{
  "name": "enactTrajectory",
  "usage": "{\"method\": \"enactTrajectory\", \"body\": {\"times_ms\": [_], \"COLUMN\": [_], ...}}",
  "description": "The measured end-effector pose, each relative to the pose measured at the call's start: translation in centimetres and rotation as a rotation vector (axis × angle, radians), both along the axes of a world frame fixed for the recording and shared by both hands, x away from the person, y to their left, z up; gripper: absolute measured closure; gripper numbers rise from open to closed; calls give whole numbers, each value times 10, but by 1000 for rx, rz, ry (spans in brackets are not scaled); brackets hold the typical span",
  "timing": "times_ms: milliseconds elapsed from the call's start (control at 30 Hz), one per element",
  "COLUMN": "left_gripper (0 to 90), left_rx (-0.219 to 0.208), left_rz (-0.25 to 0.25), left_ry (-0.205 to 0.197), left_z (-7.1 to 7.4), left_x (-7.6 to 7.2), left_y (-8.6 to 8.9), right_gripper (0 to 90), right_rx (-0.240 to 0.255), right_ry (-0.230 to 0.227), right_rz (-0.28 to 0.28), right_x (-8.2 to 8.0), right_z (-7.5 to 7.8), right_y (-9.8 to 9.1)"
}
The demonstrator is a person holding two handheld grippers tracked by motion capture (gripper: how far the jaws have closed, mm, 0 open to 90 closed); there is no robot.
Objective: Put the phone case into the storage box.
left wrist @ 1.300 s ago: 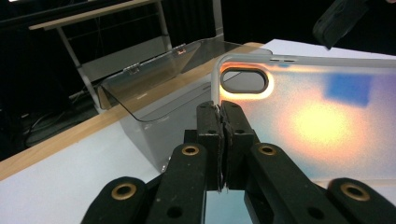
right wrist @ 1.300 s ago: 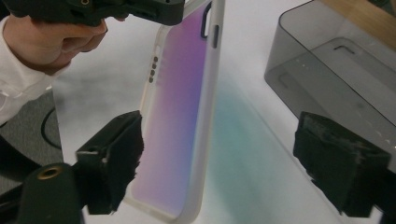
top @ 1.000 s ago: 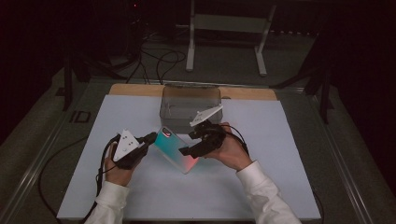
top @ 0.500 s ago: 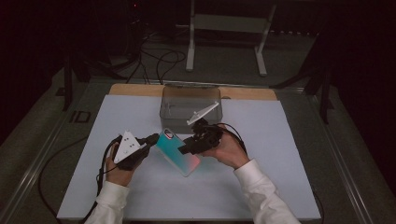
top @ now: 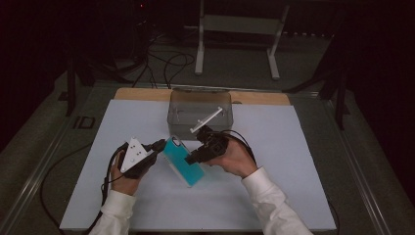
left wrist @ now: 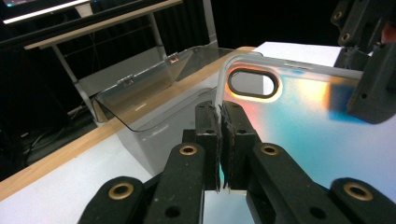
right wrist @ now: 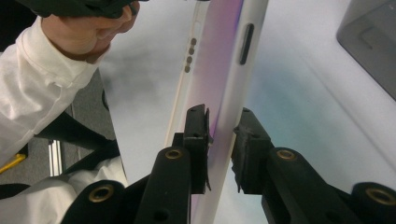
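While both hand-held grippers clamp a teal phone case (top: pixel 182 161), white table (top: pixel 293 161), dark room

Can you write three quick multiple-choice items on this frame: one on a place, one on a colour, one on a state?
1. Where does the clear bin stand?
A. On the table's far side, beyond the grippers
B. At the near edge, by the sleeves
C. On the floor

2. What colour is the phone case in the high view?
A. Red
B. Teal
C. Black

3. How is the left gripper?
A. Wide open above the case
B. Shut on the case's edge
C. Lying on the table

Answers: 1 A, the bin sits behind both hands on the white mat. 2 B, its face shows teal. 3 B, the jaws pinch the case's rim near the camera cutout; the right gripper has just been closing on the case's side.
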State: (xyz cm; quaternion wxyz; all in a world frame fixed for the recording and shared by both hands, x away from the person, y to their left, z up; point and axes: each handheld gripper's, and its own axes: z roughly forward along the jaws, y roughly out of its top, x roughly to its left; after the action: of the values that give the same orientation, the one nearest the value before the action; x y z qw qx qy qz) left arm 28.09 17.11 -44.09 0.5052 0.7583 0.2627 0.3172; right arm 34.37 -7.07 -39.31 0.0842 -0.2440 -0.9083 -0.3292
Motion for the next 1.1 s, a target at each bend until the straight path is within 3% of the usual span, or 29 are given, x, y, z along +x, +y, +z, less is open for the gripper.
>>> {"method": "enactTrajectory", "body": {"times_ms": [67,267,467,633,933,1100], "left_gripper": [869,860,854,827,489,359], "left_rx": [7,-1,-12,-22,-97,-138], "left_rz": [6,9,11,16,61,93], "left_ry": [-1,6,22,33,66,70], "left_z": [-1,-1,-1,-1,5,9], "left_x": [0,1,2,2,4,5], "left_y": [-1,-2,-1,0,7,13], "right_gripper": [779,795,821,822,821,820], "right_rx": [-16,-35,-20,-24,-10,-3], "right_ry": [49,101,99,88,77,72], "right_rz": [-28,-76,-140,-148,-150,-154], "right_x": [0,-2,0,0,-1,-1], "right_z": [0,-2,-2,-3,0,1], "right_y": [2,6,2,3,4,1]}}
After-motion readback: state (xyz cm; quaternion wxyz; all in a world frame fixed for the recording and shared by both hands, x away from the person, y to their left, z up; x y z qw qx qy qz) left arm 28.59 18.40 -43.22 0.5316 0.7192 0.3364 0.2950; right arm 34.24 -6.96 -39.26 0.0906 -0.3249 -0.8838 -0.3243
